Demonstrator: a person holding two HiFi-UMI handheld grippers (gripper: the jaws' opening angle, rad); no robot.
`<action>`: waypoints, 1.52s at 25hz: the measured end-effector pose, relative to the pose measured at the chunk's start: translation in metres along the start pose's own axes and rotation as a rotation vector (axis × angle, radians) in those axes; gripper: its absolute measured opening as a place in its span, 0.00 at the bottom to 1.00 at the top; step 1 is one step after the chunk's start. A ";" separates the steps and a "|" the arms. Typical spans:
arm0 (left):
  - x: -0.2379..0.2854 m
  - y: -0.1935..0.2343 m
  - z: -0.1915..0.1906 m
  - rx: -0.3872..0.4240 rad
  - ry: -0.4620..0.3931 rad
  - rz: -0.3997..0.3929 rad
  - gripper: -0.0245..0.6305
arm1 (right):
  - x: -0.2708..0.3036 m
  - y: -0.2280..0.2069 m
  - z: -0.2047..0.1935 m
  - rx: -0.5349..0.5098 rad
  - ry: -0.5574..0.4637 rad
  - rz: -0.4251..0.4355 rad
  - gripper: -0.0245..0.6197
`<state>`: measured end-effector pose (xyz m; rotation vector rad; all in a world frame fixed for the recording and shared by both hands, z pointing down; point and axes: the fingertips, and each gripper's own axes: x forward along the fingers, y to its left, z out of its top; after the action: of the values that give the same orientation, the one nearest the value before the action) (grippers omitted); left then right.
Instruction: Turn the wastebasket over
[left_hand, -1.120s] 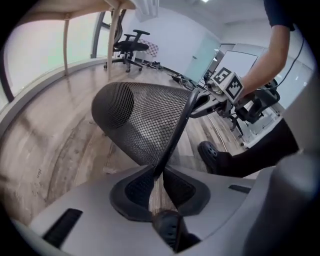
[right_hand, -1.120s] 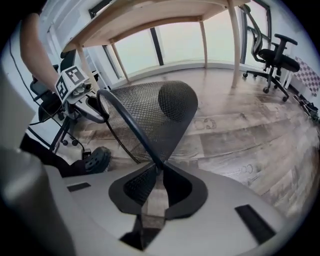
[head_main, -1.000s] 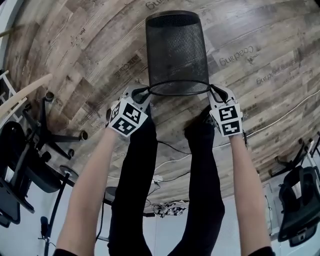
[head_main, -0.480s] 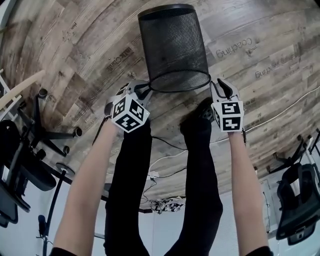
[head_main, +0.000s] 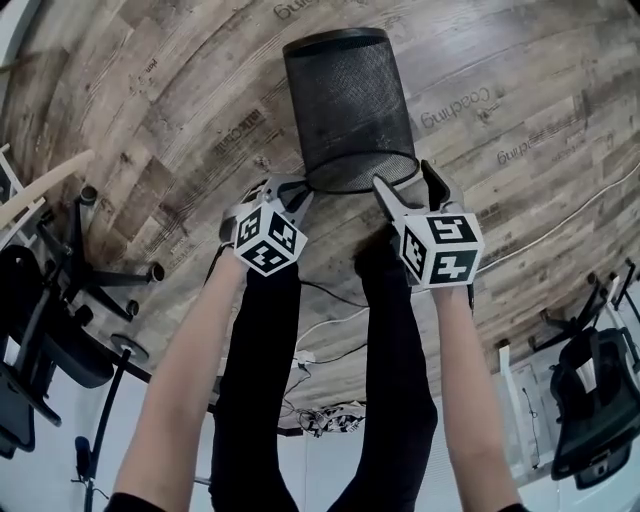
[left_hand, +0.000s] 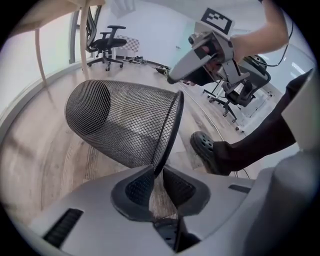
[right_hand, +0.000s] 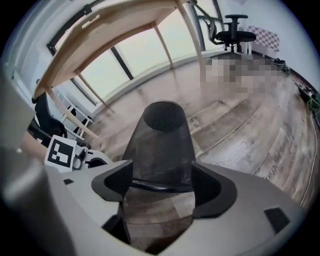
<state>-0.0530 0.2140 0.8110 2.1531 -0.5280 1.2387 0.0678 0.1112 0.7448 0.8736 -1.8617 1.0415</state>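
wastebasket (head_main: 350, 105): black mesh, tipped, open rim toward me, closed end away, over wood floor (head_main: 180, 120) | my left gripper (head_main: 298, 187): jaws clamped on rim | my right gripper (head_main: 405, 175): jaws just opening, wide apart, rim between | shoe (head_main: 385, 252) below rim; office chair (head_main: 70, 300) well apart
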 end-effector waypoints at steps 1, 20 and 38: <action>0.000 -0.001 0.002 -0.001 -0.001 -0.005 0.14 | 0.009 0.008 -0.004 -0.014 0.038 0.002 0.58; -0.054 0.117 0.058 -0.044 -0.130 -0.023 0.33 | 0.026 0.019 -0.014 -0.009 0.087 0.025 0.60; -0.012 0.189 0.153 0.001 0.030 -0.270 0.66 | 0.024 0.021 -0.013 -0.015 0.019 0.041 0.60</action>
<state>-0.0743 -0.0277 0.7964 2.1202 -0.2143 1.1189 0.0438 0.1274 0.7637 0.8169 -1.8771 1.0558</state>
